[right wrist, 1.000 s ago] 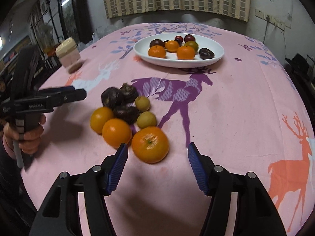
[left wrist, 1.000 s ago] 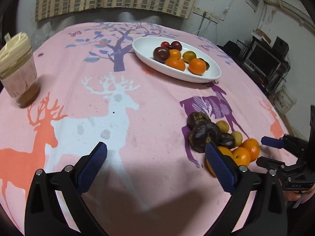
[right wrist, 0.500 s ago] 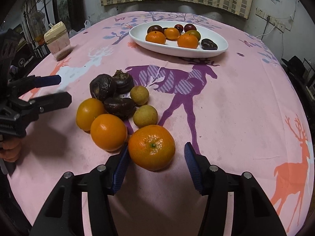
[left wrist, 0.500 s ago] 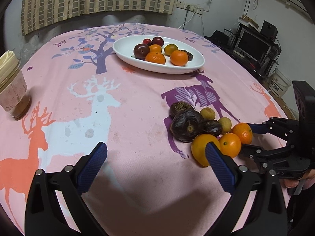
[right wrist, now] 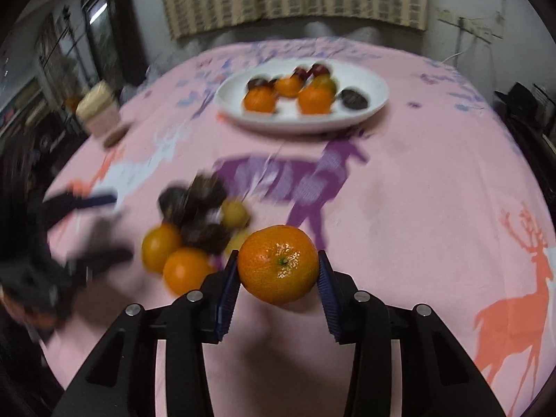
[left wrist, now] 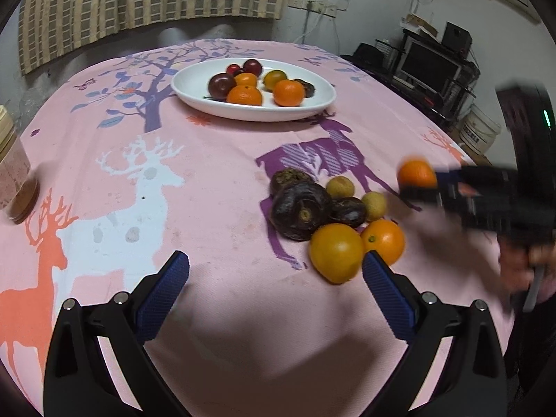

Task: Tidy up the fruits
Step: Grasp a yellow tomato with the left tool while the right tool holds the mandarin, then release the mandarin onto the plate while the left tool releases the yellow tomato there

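The right gripper [right wrist: 278, 274] has a tangerine [right wrist: 278, 264] between its blue pads [right wrist: 227, 290], one pad against each side of the fruit, and the jaws are closing on it. The fruit sits at the very tips of the jaws, stem end facing the camera, raised off the pink cloth. In the left wrist view the same tangerine [left wrist: 416, 173] shows as an orange blur at the end of the right gripper [left wrist: 438, 186], to the right of the fruit heap.

The left gripper [left wrist: 274, 278] hangs over the worktop [left wrist: 215, 180] with its jaws wide apart and nothing between them. Its right pad [left wrist: 387, 293] is just beside a large yellow-orange fruit [left wrist: 336, 253] at the near edge of the heap; whether it touches cannot be told.

The heap lies on the purple deer print: two dark wrinkled fruits [left wrist: 300, 209], a smaller dark one, two small yellowish round fruits [left wrist: 340, 187], an orange [left wrist: 383, 241] and the yellow-orange one, all touching or nearly so. Bare cloth stretches between the heap and the plate, and widely to the left over the white deer. To the right the worktop edge runs near the right gripper.

A white oval plate [left wrist: 194, 85] stands at the far side, well apart from the heap. It holds several tangerines [left wrist: 245, 95], dark plums and a greenish-yellow fruit, grouped in its middle and right part, with bare plate at the left end. A jar [left wrist: 14, 180] with a cream lid stands at the left edge.
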A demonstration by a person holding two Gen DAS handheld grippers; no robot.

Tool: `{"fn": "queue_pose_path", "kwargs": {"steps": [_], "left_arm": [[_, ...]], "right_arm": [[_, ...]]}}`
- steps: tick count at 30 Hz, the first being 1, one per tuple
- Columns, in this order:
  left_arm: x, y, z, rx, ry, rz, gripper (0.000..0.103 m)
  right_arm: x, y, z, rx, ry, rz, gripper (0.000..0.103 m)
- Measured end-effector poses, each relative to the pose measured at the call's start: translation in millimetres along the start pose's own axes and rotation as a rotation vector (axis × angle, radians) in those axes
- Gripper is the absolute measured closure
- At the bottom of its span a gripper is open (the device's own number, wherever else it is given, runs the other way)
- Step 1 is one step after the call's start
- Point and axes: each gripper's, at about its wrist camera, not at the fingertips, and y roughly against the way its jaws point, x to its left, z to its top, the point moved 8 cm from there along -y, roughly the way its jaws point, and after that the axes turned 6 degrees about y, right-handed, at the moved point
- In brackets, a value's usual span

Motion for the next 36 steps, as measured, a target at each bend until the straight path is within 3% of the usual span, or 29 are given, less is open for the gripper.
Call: {"fn": "queue_pose_path", "kwargs": {"steps": [6, 8, 10, 12, 15, 20, 23, 28, 31, 33, 36], "left_arm": [[-19.1, -3.3, -6.0, 0.024, -0.082, -0.035, 0.006], [-24.1, -6.0, -7.6, 0.039, -0.092, -0.056, 0.018], [-28.8, -12.9, -10.0, 0.073, -0.096, -0.079, 0.037], [-31.6, -20.9, -11.6, 0.108, -0.095, -0.092, 0.048], [-32.3, -23.2, -8.4, 0.1, -0.082, -0.097, 0.048], [-33.7, -27.3, -1.7, 0.093, -0.066, -0.101, 0.048], [-35.5, -31.6, -2.5, 0.115, -0.054, -0.12, 0.065], [-36.1, -31.0, -3.2, 0.11, -0.053, -0.105, 0.065], [-34.0, -17.7, 0.6, 0.068, -0.064, -0.097, 0.065], [-30.0, -4.6, 10.8, 0.035, -0.042, -0.13, 0.065], [-17.7, 5.8, 40.0, -0.004, 0.011, -0.158, 0.065]], "right_arm": [[-25.5, 3.4, 50.1, -0.194, -0.158, 0.121, 0.06], [-31.4, -2.1, 45.7, -0.168, -0.197, 0.132, 0.06], [-33.5, 1.2, 41.2, -0.176, -0.195, 0.124, 0.06], [-33.7, -0.4, 38.6, -0.159, -0.195, 0.114, 0.06], [-32.0, -2.7, 38.3, -0.139, -0.216, 0.141, 0.06], [-22.7, -3.4, 34.7, -0.137, -0.157, 0.095, 0.06], [-22.6, -6.7, 32.7, -0.124, -0.159, 0.093, 0.06], [-27.7, -14.1, 27.8, -0.096, -0.173, 0.083, 0.06], [-27.7, -12.6, 27.8, -0.114, -0.156, 0.056, 0.059], [-26.7, -7.1, 31.4, -0.149, -0.132, 0.033, 0.06], [-22.3, -1.7, 46.7, -0.197, -0.14, 0.074, 0.06]]}}
